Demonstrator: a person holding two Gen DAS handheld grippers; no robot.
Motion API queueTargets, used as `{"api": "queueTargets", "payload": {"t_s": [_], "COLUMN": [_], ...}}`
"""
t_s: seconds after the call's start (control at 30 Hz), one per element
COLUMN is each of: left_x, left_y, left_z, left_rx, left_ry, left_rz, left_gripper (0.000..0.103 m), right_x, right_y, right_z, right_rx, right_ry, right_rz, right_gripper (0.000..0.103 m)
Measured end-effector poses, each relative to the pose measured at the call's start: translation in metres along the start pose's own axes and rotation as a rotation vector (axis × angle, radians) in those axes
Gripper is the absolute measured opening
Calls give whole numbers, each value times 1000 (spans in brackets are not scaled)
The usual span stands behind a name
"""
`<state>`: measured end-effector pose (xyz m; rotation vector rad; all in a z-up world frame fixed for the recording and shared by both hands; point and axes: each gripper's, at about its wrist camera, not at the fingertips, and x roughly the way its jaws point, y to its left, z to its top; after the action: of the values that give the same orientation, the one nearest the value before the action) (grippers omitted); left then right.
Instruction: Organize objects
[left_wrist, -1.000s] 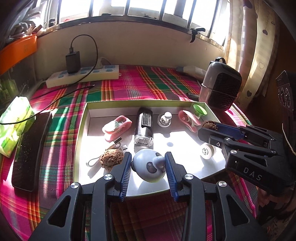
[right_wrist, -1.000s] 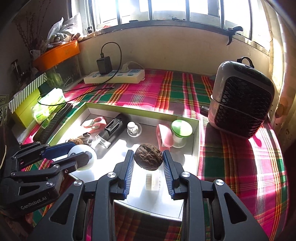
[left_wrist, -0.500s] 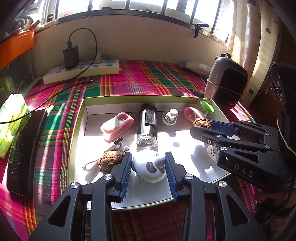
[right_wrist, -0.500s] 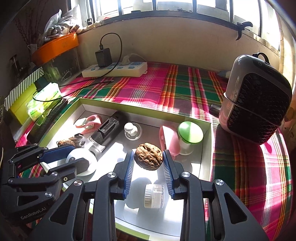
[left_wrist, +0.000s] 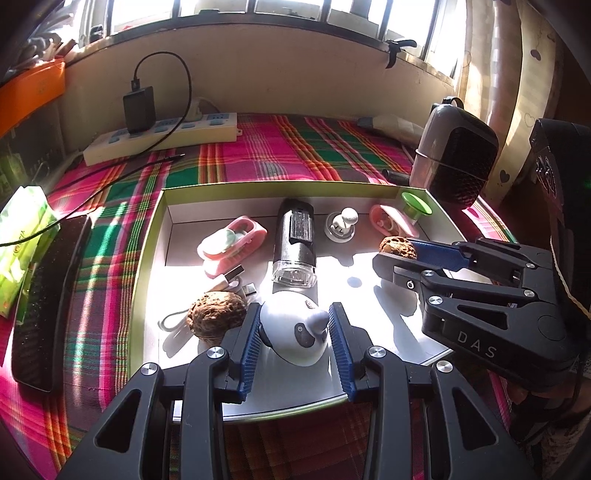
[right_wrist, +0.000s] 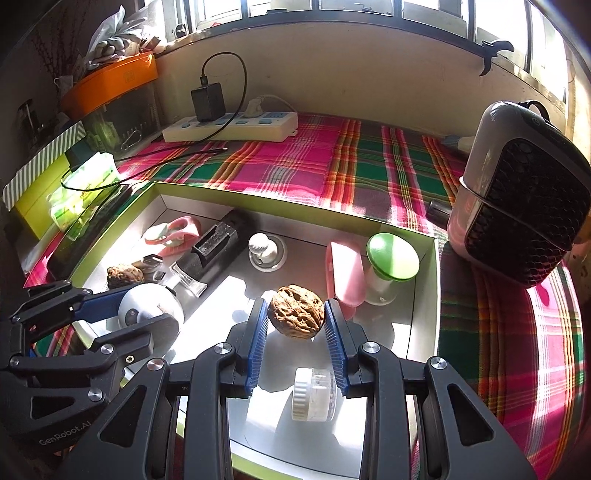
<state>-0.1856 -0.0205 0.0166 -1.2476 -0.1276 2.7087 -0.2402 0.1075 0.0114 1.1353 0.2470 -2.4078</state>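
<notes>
My left gripper (left_wrist: 293, 325) is shut on a white-and-grey panda-like toy (left_wrist: 293, 330), held low over the front of the green-rimmed tray (left_wrist: 147, 251). A loose walnut (left_wrist: 216, 317) lies just left of it. My right gripper (right_wrist: 295, 319) is shut on a second walnut (right_wrist: 295, 312) above the tray floor; it also shows in the left wrist view (left_wrist: 399, 249). A small white jar (right_wrist: 314, 393) lies below the right gripper. The tray also holds a black device (left_wrist: 295, 243), a pink case (left_wrist: 231, 245), a white knob (left_wrist: 343, 223), a pink holder (right_wrist: 343, 275) and a green-topped piece (right_wrist: 391, 256).
The tray sits on a plaid cloth (left_wrist: 258, 151). A grey and black heater (right_wrist: 524, 218) stands at the right. A power strip with charger (left_wrist: 162, 133) lies at the back. A black brush (left_wrist: 48, 295) and a green tissue pack (left_wrist: 22, 240) lie at the left.
Both grippers have moved forward over the tray with their objects still held. The panda toy now sits close beside the loose walnut. The right gripper's walnut has neared the pink holder.
</notes>
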Motion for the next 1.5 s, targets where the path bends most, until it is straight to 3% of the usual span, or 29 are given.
{"api": "queueTargets", "payload": {"t_s": [0.23,0.47,0.8,1.03,1.23,1.5], "left_x": [-1,-7,-33,-59,-66,-64], "left_y": [2,0,-7,-16,-19,-26], "left_z": [0,-1,-10,-26,-44,-71], "left_rx": [-10,-12,-16,-11,-32,-30], "left_ry": [2,-3,-37,-61,-35,9], "left_rz": [9,22,54,68,82,84], "left_gripper": [34,34,35,35,35,35], "right_x": [-2,-10,-42,-73,-89,-84], "right_y": [0,1,8,13,18,15], "right_z": [0,-4,-16,-35,-60,-92], "right_rx": [9,21,58,90,97,124], "right_ry": [-4,-18,-53,-80,-76,-8], "right_rz": [-8,-8,-9,-31,-53,-73], "right_gripper": [33,42,42,42,42,42]}}
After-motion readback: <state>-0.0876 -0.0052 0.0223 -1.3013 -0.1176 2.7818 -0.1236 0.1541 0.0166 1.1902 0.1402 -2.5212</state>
